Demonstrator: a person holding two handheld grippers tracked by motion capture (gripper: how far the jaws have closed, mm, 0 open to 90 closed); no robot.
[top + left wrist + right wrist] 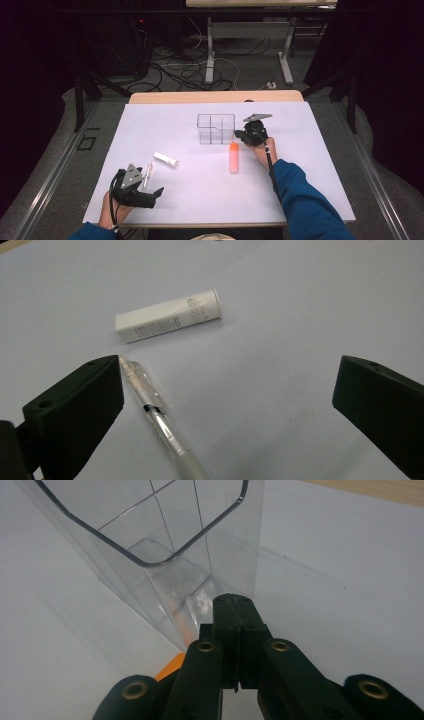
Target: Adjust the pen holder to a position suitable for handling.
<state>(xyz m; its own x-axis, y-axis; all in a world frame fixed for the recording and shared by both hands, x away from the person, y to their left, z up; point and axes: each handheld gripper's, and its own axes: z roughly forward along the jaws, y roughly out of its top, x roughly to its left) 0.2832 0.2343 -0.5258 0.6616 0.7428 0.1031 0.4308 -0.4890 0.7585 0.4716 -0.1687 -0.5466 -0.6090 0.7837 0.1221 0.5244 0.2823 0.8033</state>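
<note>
A clear plastic divided box stands upright at the middle back of the white tabletop. My right gripper is shut with nothing between its jaws, its tips close to the box's lower right corner. An orange marker lies just below it. My left gripper rests open near the front left. A clear pen lies beside its left jaw, and a white tube lies ahead of it.
The tabletop's wooden back edge runs behind the box. Beyond it are floor cables and the legs of another table. Metal rails flank the tabletop on both sides.
</note>
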